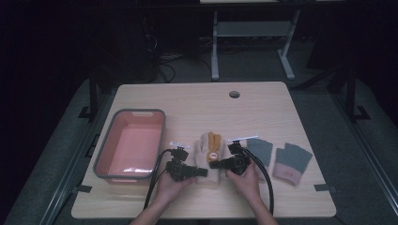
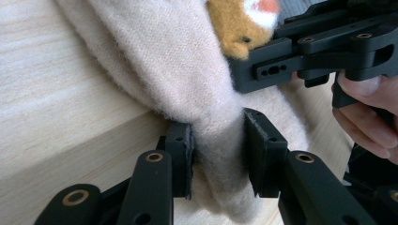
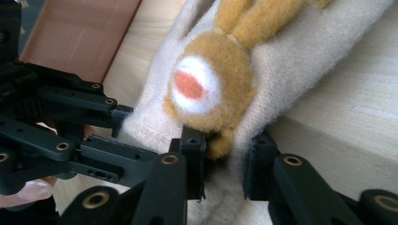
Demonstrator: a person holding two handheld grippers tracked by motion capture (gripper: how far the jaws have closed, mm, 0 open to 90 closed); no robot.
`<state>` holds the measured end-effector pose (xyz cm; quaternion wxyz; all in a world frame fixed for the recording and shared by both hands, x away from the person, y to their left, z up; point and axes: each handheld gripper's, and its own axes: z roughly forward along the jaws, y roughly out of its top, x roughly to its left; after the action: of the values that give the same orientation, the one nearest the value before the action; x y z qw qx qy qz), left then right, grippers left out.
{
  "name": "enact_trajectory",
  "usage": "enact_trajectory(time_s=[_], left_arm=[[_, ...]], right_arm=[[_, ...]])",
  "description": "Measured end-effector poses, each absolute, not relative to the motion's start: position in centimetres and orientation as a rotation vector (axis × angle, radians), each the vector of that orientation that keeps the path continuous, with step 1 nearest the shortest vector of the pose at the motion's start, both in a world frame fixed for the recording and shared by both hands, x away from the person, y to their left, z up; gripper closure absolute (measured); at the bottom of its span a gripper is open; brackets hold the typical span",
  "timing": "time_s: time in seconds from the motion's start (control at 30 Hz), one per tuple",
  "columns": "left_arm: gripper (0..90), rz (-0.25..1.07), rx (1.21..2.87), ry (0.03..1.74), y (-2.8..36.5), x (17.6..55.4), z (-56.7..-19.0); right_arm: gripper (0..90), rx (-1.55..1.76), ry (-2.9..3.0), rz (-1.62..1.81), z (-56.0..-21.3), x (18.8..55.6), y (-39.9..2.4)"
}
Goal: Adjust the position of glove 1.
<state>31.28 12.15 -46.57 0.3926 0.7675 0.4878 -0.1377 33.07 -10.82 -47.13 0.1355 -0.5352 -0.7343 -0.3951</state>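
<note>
Pinching the cream glove (with its orange plush patch) from both sides, my left tool and right tool are each clamped on its fabric at the tabletop's near middle, right of the pink bin.

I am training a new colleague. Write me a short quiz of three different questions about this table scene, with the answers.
1. True or false: the pink bin holds a glove.
2. Which item do both tools grip? A) the grey glove B) the beige glove C) the bin
3. Fill in: the animal patch on the beige glove is ____ coloured.

Key: 1 false, nothing lies in it. 2 B; the left tool and right tool each pinch its fabric. 3 orange-brown.
</note>
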Motion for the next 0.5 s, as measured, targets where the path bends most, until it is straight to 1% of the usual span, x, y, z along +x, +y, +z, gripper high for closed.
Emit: enact_trajectory(time_s=[0.13, 0.5], left_arm=[[66.9, -0.355, 1.937, 1.238, 12.0, 31.3, -46.4], [67.1, -0.338, 1.944, 1.206, 12.1, 31.1, -45.7]], right_arm=[[78.3, -1.539, -2.138, -1.161, -46.9, 33.1, -11.1], [79.1, -1.524, -2.139, -1.173, -45.8, 32.9, -11.2]])
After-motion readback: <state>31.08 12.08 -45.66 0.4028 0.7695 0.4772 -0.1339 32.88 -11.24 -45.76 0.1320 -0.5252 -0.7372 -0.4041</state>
